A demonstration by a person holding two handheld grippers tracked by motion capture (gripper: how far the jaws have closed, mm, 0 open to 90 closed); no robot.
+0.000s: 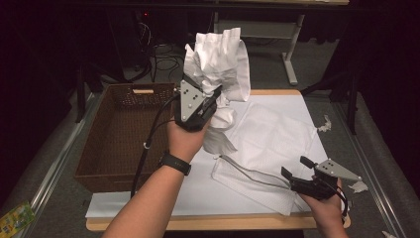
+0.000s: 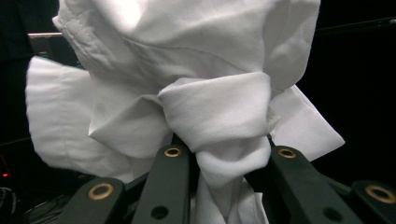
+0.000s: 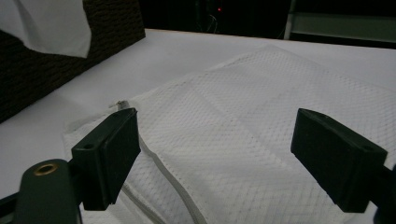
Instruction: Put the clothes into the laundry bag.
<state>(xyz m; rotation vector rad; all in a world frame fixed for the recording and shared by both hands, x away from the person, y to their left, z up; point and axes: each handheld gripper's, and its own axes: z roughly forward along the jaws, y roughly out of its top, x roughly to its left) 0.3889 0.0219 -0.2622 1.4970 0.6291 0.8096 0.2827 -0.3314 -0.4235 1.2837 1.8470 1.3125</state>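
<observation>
White shirt: the left gripper (image 1: 210,99) holds a bunched white shirt (image 1: 218,59) up in the air, above the counter (image 1: 277,92) and just beside the brown basket (image 1: 124,134).
Left fingers: clenched on a thick fold of the shirt, likely so it hangs free and can be carried.
Mesh bag: a white mesh laundry bag (image 1: 272,144) lies flat on the counter, zipper (image 3: 156,161) edge toward the person, perhaps ready to take the shirt.
Right fingers: the right gripper (image 1: 297,169) has its fingers (image 3: 109,154) wide apart, holding nothing, low over the bag's near corner.
High view: shows both hands, basket and bag together.
Left gripper view: shows the squeezed fold (image 2: 224,154) up close.
Right gripper view: shows the bag's tiny holes.
</observation>
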